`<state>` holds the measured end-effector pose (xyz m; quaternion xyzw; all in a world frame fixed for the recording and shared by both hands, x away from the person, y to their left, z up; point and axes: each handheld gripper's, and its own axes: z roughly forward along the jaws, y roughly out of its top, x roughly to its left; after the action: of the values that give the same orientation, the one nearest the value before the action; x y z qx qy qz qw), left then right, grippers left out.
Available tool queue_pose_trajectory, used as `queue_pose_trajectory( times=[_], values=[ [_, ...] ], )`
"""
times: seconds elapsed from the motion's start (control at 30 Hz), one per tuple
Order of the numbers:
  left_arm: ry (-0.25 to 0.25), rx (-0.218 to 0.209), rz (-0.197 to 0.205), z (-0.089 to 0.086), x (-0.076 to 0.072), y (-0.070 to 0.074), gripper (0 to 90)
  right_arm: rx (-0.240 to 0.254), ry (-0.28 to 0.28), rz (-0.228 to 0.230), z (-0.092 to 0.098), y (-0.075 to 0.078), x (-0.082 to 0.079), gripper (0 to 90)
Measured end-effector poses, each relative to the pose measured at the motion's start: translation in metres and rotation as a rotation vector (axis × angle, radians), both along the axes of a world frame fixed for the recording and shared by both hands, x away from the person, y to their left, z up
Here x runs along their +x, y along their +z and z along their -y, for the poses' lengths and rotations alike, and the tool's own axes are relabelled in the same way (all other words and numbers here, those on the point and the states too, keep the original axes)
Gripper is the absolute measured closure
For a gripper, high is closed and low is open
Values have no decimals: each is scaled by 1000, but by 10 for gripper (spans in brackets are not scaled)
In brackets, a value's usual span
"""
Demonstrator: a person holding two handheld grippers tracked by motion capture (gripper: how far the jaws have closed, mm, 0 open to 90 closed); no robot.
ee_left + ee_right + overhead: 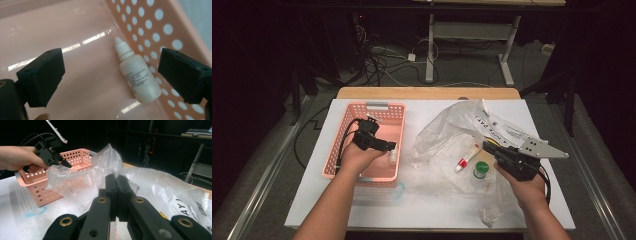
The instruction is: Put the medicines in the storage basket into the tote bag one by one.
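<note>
Two black jaws of the left gripper point(111, 77) stand wide apart at lower left and lower right of the left gripper view, pads touching nothing; released. Between them, nearer the right pad, a small white dropper bottle point(138, 75) lies on its side on the floor of the pink perforated basket point(160, 27), close against the holed wall, ribbed cap pointing to the upper middle of the frame.

Handling, as judged: bottle looks light, thin-walled plastic, smooth and rounded. It should roll or skid on the glossy basket floor if nudged. The body probably gives a little under a squeeze, so a moderate pinch only. Best hold is across the labelled body, mid-length. The cap and tapered nozzle are too narrow and would slip out. The wall beside it leaves little room for the right pad.

In the high view the left gripper point(388, 146) sits over the basket point(343, 120) at centre left, bottle point(392, 158) near its right wall.

Right gripper point(116, 181): jaws pressed together, clenched on a fold of clear plastic bag point(75, 180), centre of the right gripper view. The film is soft, crinkly and slippery. In the high view this gripper point(490, 148) is at centre right. The bag point(442, 132) spreads mid-table, with a red-capped tube point(466, 158) and a green-capped bottle point(481, 169) lying in it.
</note>
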<state>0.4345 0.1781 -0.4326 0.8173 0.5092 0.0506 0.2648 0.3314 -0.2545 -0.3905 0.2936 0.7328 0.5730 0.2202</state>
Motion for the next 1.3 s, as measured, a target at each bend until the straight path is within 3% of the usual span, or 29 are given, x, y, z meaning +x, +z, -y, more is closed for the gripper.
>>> queue_pose_trajectory(
  times=[0.4, 0.7, 0.97, 1.3],
  values=[
    [-63, 20, -102, 10, 6, -12, 184, 2, 3, 5, 1, 2, 0, 900],
    [-80, 108, -125, 16, 6, -12, 293, 4, 0, 4, 1, 2, -1, 900],
    [-79, 155, -197, 15, 6, -11, 376, 5, 1, 9, 2, 3, -1, 900],
    [-72, 214, -212, 17, 6, -13, 522, 5, 0, 16, 1, 4, -2, 900]
  ],
)
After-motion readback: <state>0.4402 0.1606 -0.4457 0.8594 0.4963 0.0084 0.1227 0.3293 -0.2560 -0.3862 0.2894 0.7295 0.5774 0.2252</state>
